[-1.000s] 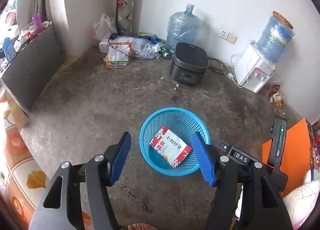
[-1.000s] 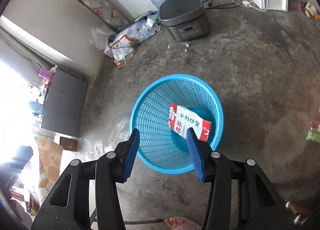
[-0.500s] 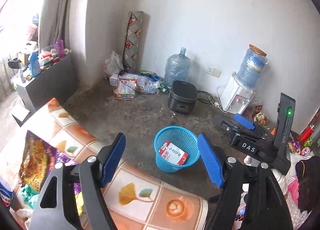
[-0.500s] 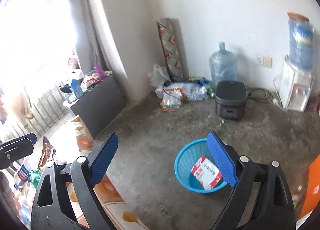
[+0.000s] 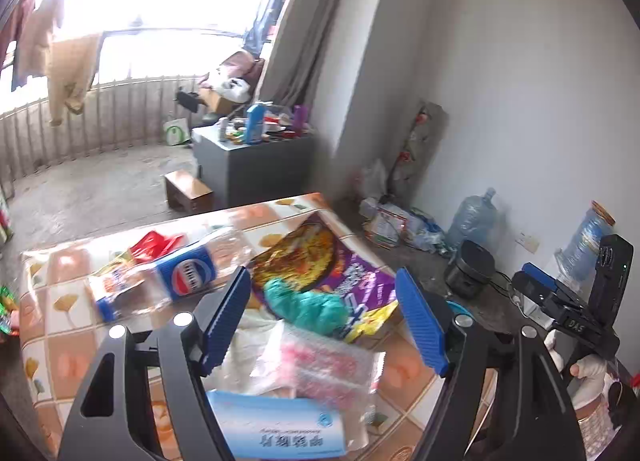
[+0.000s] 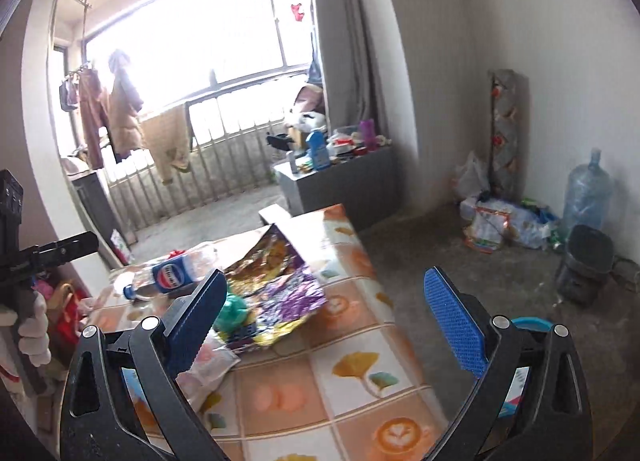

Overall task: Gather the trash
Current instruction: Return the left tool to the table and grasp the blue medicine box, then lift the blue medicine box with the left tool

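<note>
Plastic litter covers my counter: purple wrapper and teal wad at twelve o'clock of my left tool. Both tools gape empty, right tool included. Next: descend, pinch one piece.

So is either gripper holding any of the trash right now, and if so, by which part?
Nothing is held. The left gripper hangs open above the litter on the table, and the right gripper, whose jaws have just been opening, is wide open and empty.
</note>
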### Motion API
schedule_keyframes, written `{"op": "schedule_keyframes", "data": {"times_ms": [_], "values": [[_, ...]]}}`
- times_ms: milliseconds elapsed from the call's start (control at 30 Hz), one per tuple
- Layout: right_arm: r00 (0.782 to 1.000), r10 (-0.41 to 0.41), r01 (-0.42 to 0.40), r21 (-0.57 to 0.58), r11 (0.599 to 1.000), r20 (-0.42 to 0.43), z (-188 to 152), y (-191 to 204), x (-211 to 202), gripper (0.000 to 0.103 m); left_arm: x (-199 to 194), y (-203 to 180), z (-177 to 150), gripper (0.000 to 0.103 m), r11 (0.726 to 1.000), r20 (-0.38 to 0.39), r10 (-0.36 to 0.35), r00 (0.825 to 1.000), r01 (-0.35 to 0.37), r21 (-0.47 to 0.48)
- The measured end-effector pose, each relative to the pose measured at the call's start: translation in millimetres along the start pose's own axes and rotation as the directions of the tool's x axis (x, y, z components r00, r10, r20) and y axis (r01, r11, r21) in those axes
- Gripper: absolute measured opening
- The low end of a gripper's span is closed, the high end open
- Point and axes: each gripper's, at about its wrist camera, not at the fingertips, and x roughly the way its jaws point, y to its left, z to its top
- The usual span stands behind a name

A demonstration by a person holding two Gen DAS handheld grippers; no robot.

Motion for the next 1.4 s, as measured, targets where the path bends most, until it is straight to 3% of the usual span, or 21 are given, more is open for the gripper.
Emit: {"op": "schedule_keyframes", "data": {"times_ms": [100,200,333,433,500,600,667,733,900,1067,1200,1400], "values": [[0.991,0.101,-0.099,0.027,0.995,-0.088,-4.5,19.8,20.5,0.093,-15.7,33.4,-17.7,0.073,0.997,-0.014,0.057,0.998,-0.058,-0.055],[0.976,0.157,-0.149,0.061,0.987,-0.153,-10.5,38.9,33.1,0.088,-24.0,57.1,-37.6,0.073,0.991,-0.043,0.066,0.997,-0.07,-0.113],[0.962,0.166,-0.152,0.079,0.985,-0.218,-23.7,59.6,38.4,0.081,-17.9,71.1,-62.4,0.071,0.983,-0.099,0.02,0.995,-0.038,-0.181],[0.944,0.189,-0.178,0.066,0.982,-0.271,-30.9,72.3,47.8,0.076,-8.3,64.1,-79.7,0.061,0.981,-0.154,-0.053,0.987,0.023,-0.194],[0.932,0.196,-0.192,0.043,0.98,-0.304,-34.1,82.8,59.4,0.072,-6.1,58.8,-91.0,0.055,0.975,-0.181,-0.124,0.976,0.086,-0.206],[0.907,0.213,-0.218,0.027,0.976,-0.362,-36.1,94.9,85.8,0.071,5.8,48.0,-109.4,0.051,0.943,-0.245,-0.26,0.934,0.191,-0.271],[0.887,0.208,-0.228,0.001,0.974,-0.412,-39.3,104.5,106.2,0.071,16.2,43.4,-118.8,0.051,0.931,-0.278,-0.289,0.916,0.202,-0.305],[0.866,0.177,-0.22,-0.039,0.975,-0.467,-47.2,113.9,124.2,0.071,24.8,42.4,-125.2,0.051,0.925,-0.3,-0.29,0.909,0.185,-0.331],[0.815,0.115,-0.218,-0.116,0.969,-0.568,-67.7,126.1,143.3,0.071,38.0,53.4,-133.0,0.05,0.913,-0.319,-0.269,0.909,0.136,-0.384],[0.793,0.076,-0.226,-0.176,0.958,-0.604,-79.1,130.4,133.7,0.066,37.5,53.2,-129.2,0.05,0.924,-0.325,-0.238,0.915,0.111,-0.365],[0.771,0.106,-0.223,-0.11,0.969,-0.628,-80.6,118.6,125.7,0.056,35.1,58.3,-126.7,0.05,0.927,-0.322,-0.221,0.921,0.096,-0.362],[0.737,0.17,-0.221,0.005,0.975,-0.654,-93.4,112.4,102.8,0.051,33.7,67.7,-121.9,0.05,0.935,-0.321,-0.166,0.932,0.045,-0.353]]}}
